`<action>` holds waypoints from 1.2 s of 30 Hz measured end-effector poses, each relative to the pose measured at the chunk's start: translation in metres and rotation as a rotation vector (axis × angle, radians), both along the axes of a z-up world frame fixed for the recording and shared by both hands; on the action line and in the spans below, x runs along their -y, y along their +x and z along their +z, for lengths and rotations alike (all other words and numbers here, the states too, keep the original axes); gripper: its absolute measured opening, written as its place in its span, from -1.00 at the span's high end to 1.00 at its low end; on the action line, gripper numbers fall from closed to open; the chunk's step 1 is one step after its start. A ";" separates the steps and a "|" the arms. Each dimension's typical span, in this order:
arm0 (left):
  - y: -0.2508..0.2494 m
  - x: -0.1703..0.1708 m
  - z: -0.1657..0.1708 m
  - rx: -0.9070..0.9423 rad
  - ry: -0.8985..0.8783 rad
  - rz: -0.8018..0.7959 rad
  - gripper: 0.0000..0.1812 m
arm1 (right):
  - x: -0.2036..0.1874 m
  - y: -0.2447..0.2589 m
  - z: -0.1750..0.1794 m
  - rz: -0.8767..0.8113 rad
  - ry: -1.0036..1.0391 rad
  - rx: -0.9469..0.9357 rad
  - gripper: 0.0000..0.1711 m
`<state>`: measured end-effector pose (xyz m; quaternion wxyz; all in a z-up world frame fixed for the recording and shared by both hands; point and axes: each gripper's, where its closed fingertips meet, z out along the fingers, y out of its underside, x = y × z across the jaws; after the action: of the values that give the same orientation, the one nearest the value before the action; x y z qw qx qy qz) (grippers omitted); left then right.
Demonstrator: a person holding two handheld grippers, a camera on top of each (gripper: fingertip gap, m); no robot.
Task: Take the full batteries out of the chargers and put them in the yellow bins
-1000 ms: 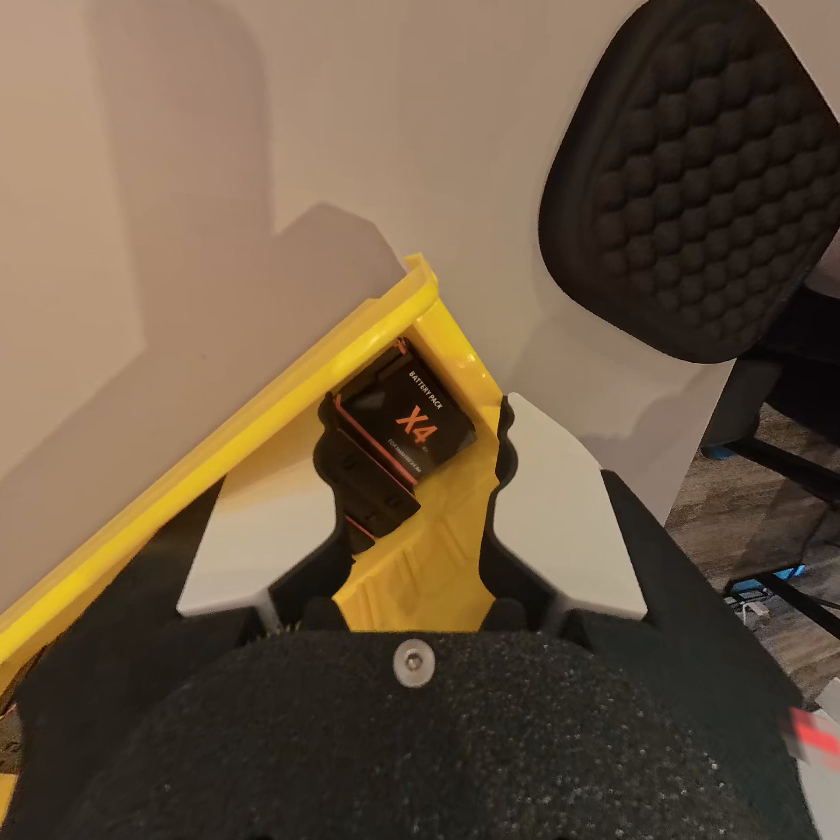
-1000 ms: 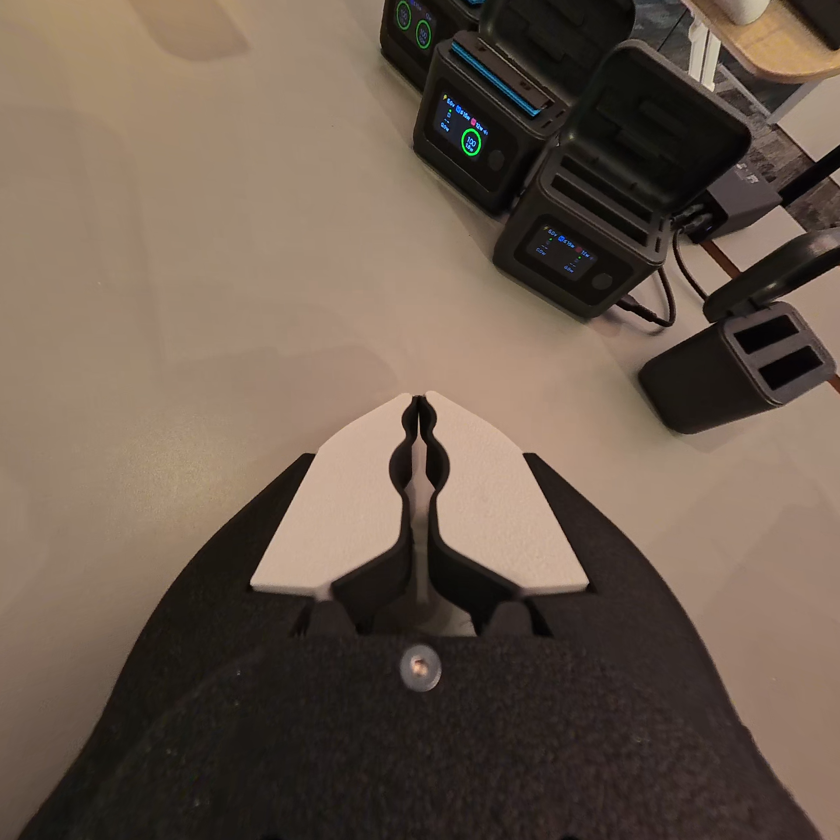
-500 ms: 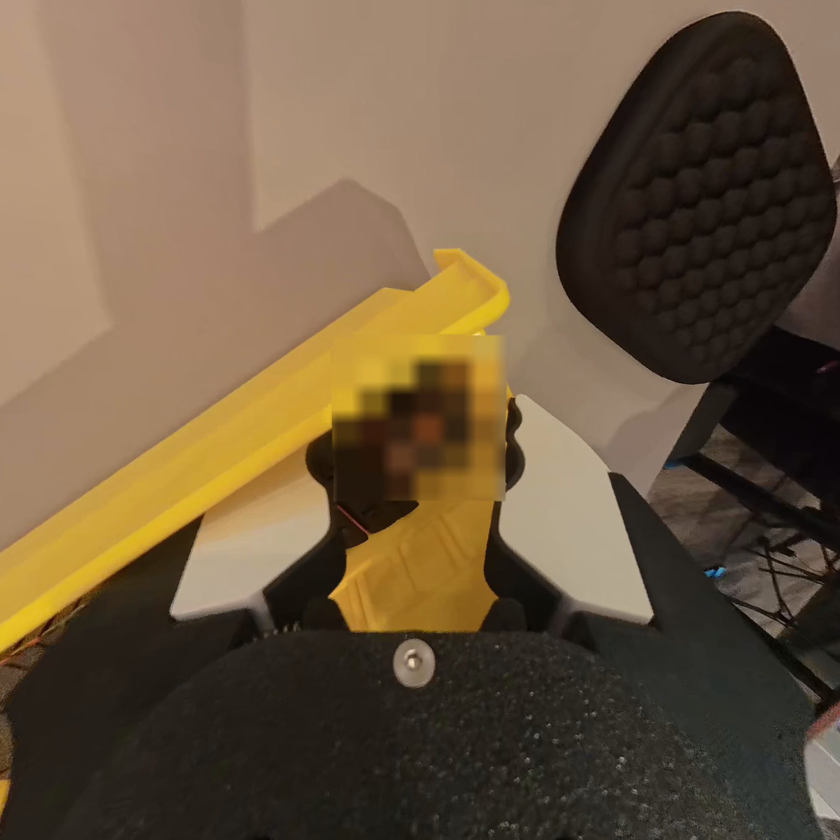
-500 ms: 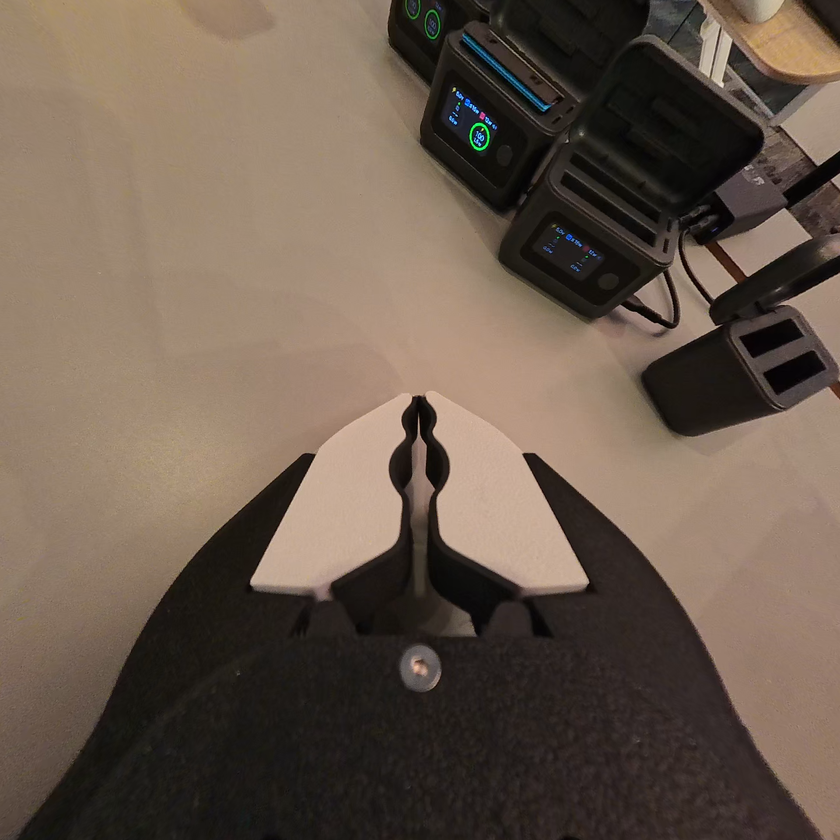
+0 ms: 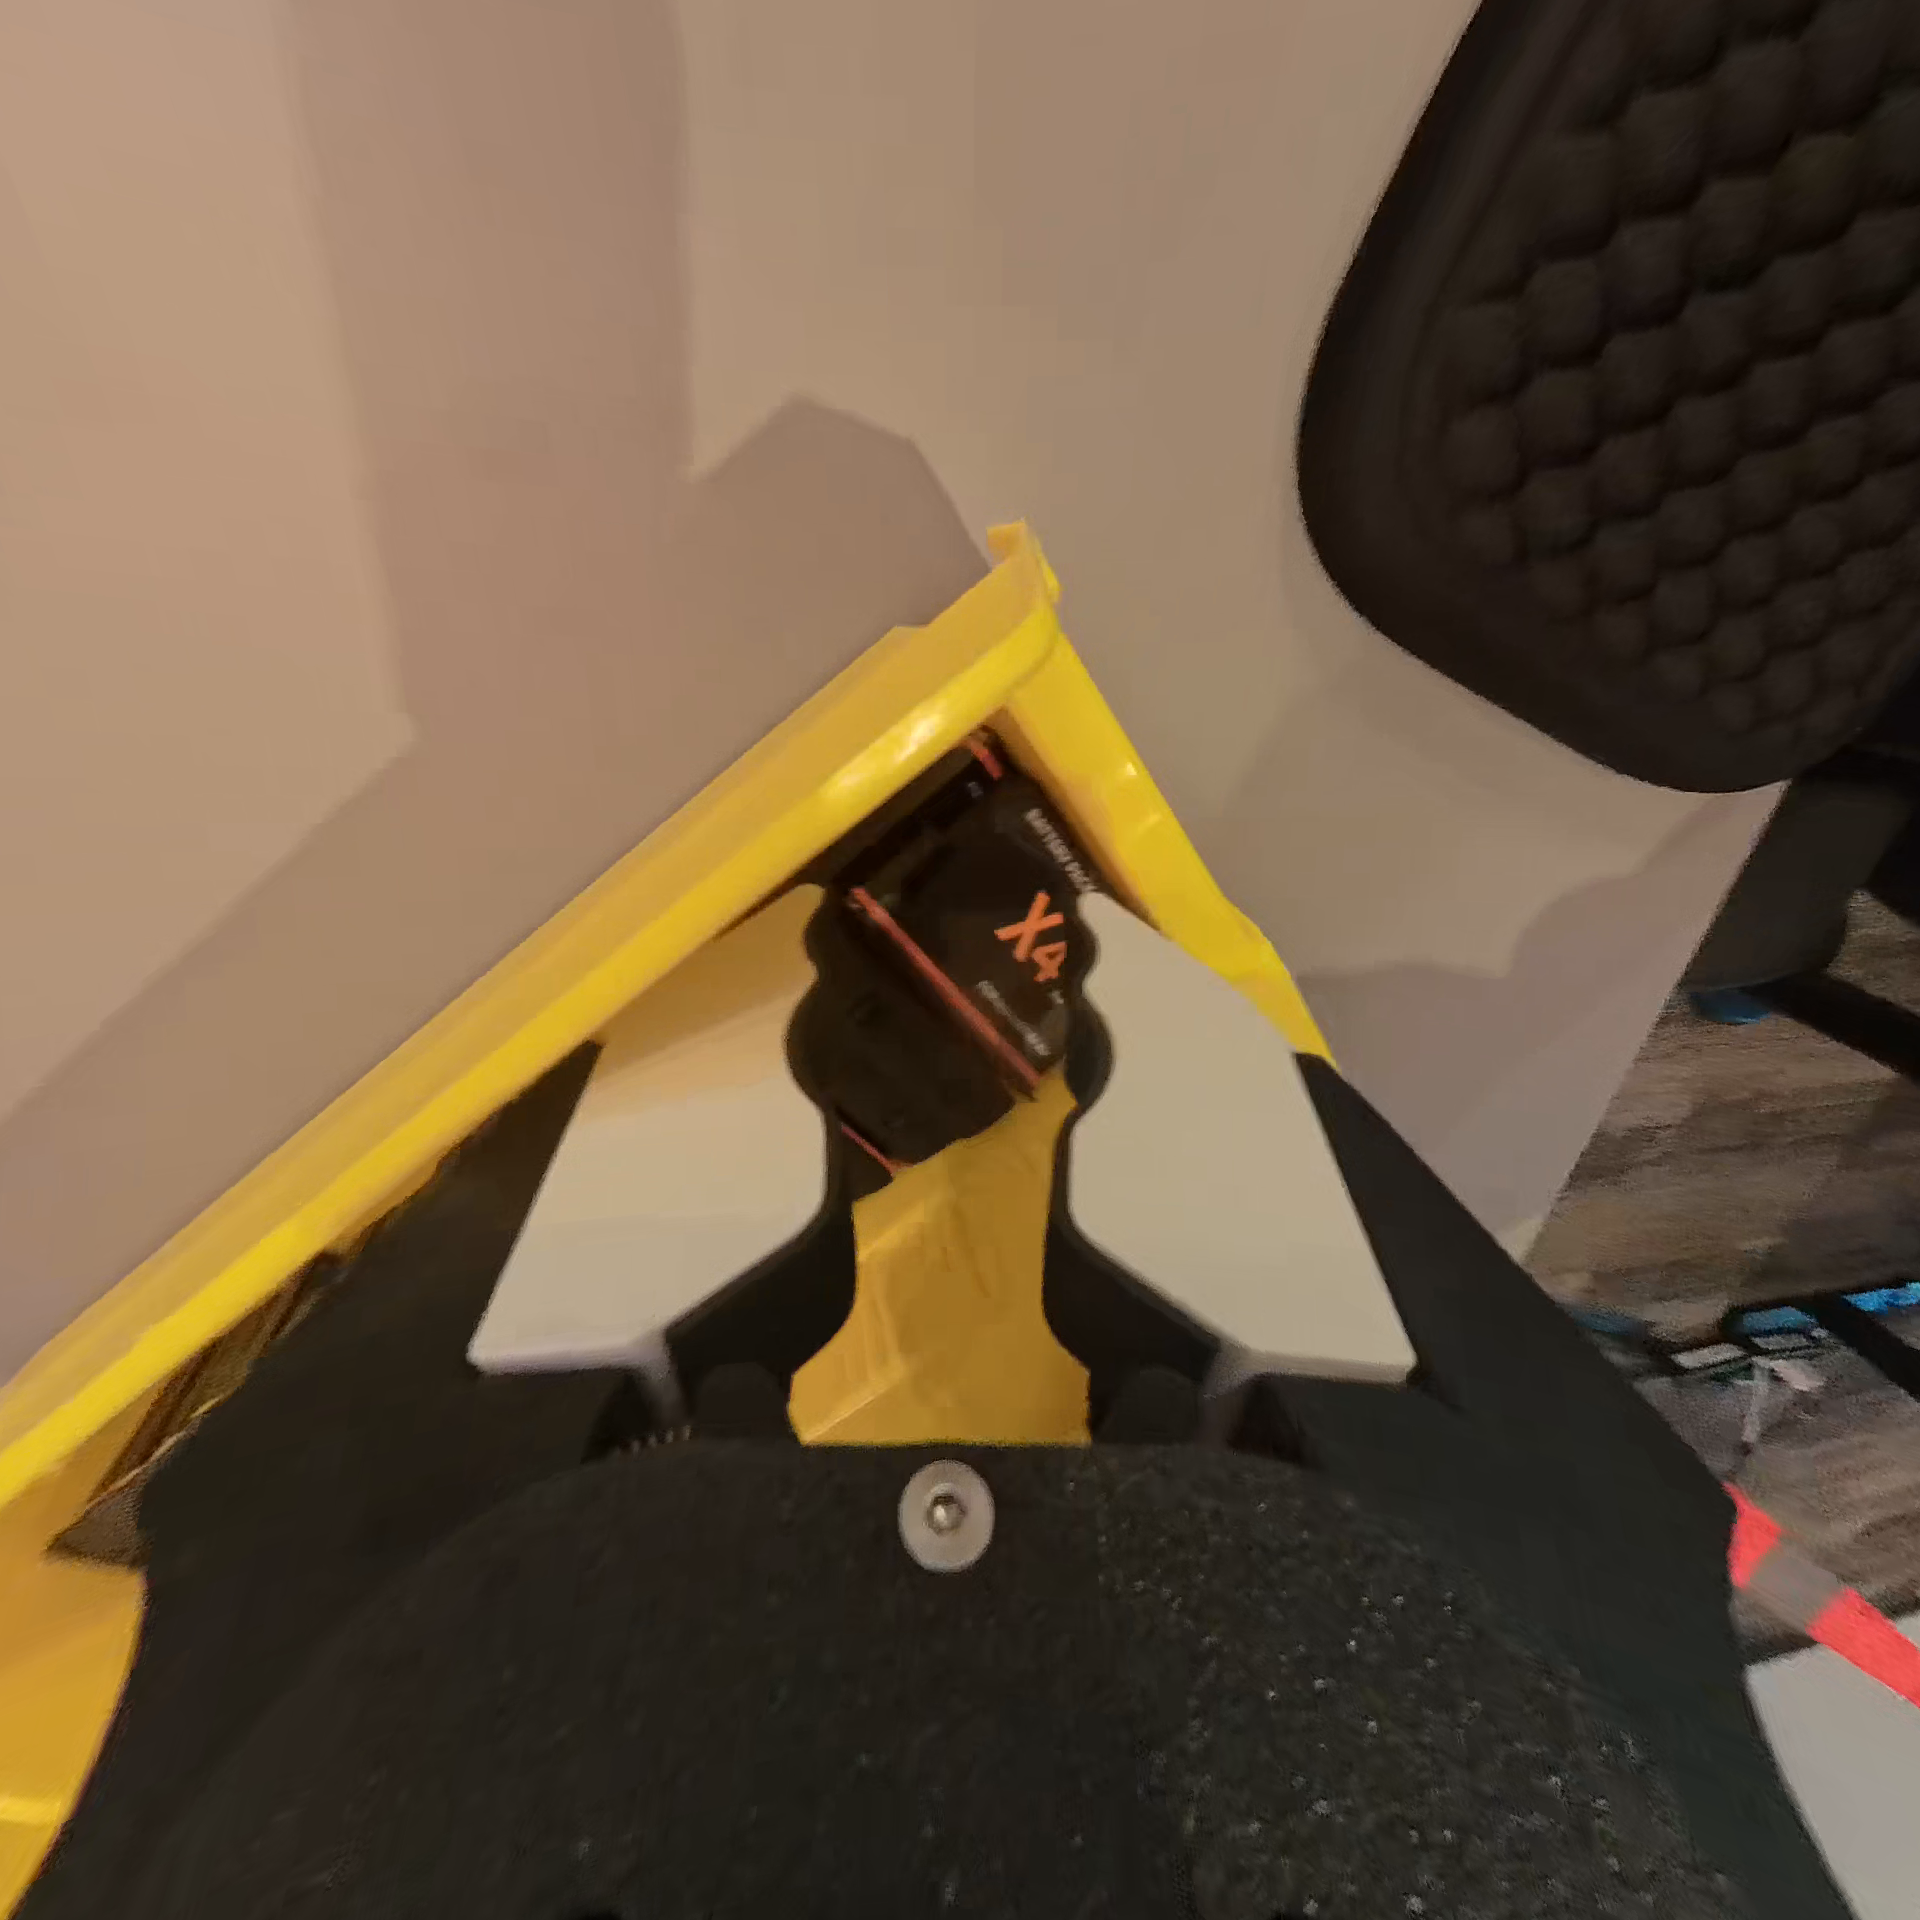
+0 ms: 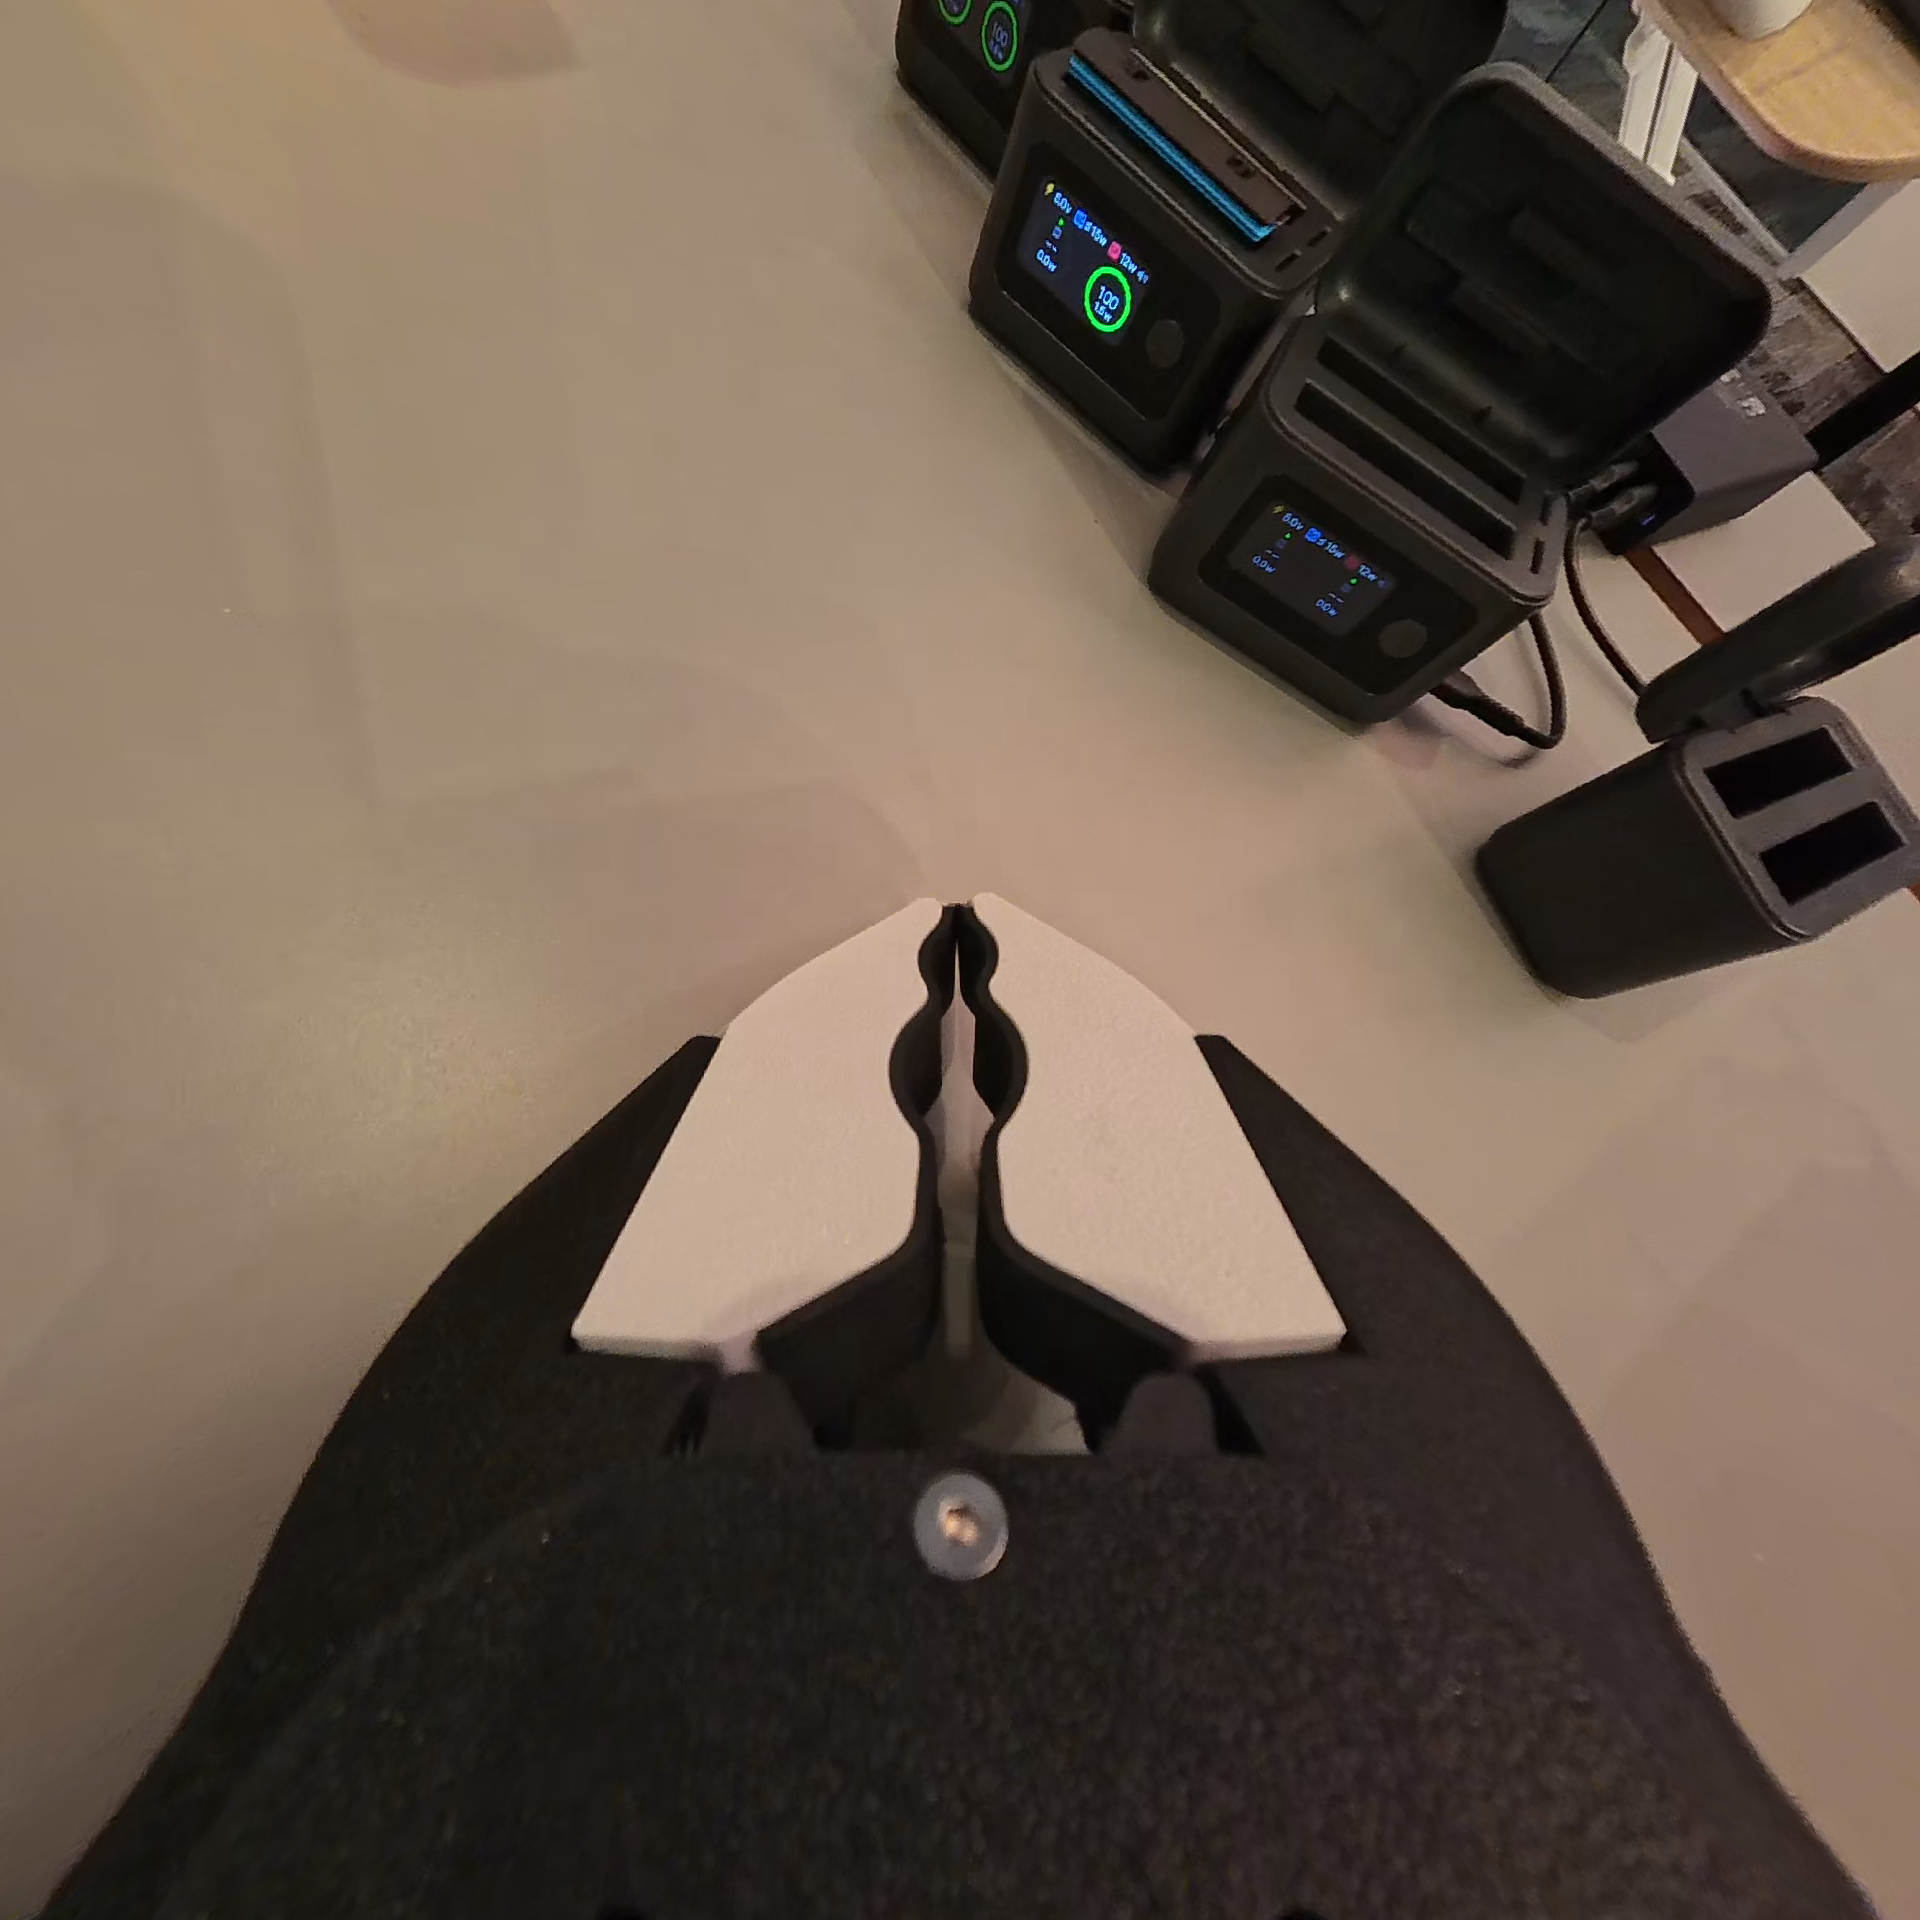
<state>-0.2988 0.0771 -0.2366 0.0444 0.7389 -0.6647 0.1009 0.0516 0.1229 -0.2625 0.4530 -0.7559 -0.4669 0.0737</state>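
Note:
My left gripper point(image 5: 961, 935) is open and empty over the corner of a yellow bin point(image 5: 623, 925). Two black batteries lie in that corner: one with orange markings point(image 5: 997, 935) and one beside it point(image 5: 894, 1049), both showing between my fingers. My right gripper point(image 6: 956, 906) is shut and empty, low over the pale table. Black chargers stand ahead to its right. The middle charger point(image 6: 1101, 281) has its lid up, a blue-edged battery point(image 6: 1174, 156) in its slot and a green ring on its screen. The near charger point(image 6: 1340, 592) has its lid up and its slots look empty.
A third charger point(image 6: 956, 42) stands farthest back. A dark two-slot holder point(image 6: 1704, 852) sits at the right with cables point(image 6: 1538, 675) and a power adapter point(image 6: 1714, 468) behind. A black textured chair back point(image 5: 1662, 364) stands beyond the bin, above the floor point(image 5: 1714, 1195).
The left gripper has shifted over the bin corner and stays open, the batteries still lying in the bin. The right gripper has drifted slightly forward toward the chargers, still shut.

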 end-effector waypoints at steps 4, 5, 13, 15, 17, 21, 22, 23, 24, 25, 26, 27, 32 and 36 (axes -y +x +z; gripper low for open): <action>-0.003 0.003 0.001 -0.045 0.025 -0.048 0.67 | 0.000 0.000 0.001 0.000 0.004 -0.002 1.00; -0.004 0.003 0.001 -0.056 0.030 -0.051 0.70 | 0.000 0.000 0.001 -0.001 0.004 -0.004 1.00; -0.005 0.009 0.016 -0.075 0.041 -0.045 0.82 | 0.001 0.000 0.001 0.000 0.004 -0.004 1.00; -0.002 0.013 0.020 -0.065 0.050 -0.045 0.81 | 0.001 0.000 0.001 0.005 0.004 -0.004 1.00; 0.001 0.016 0.022 -0.061 0.073 -0.048 0.81 | 0.002 -0.002 0.001 0.011 0.004 -0.003 1.00; 0.006 0.021 0.025 -0.037 0.112 -0.051 0.81 | 0.004 -0.004 0.002 0.025 0.008 0.004 1.00; 0.006 0.021 0.025 -0.030 0.120 -0.038 0.81 | 0.005 -0.005 0.002 0.028 0.010 0.007 1.00; 0.006 0.019 0.024 -0.028 0.136 -0.024 0.82 | 0.005 -0.005 0.002 0.031 0.012 0.009 1.00; 0.004 0.017 0.022 -0.030 0.160 -0.010 0.82 | 0.005 -0.005 0.003 0.033 0.014 0.010 1.00; 0.003 0.016 0.021 -0.031 0.179 0.004 0.82 | 0.006 -0.006 0.004 0.034 0.016 0.010 1.00; 0.004 0.016 0.021 -0.018 0.185 0.012 0.83 | 0.006 -0.006 0.004 0.035 0.018 0.011 1.00; 0.004 0.017 0.022 -0.007 0.189 0.022 0.83 | 0.006 -0.006 0.005 0.037 0.020 0.011 1.00; 0.008 0.021 0.024 0.027 0.222 0.036 0.83 | 0.008 -0.008 0.006 0.046 0.027 0.017 1.00; 0.011 0.025 0.025 0.056 0.251 0.032 0.82 | 0.009 -0.009 0.006 0.052 0.030 0.024 1.00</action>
<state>-0.2881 0.0526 -0.2115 -0.0685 0.7460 -0.6613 0.0384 0.0430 0.1139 -0.2565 0.4564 -0.7375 -0.4929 0.0693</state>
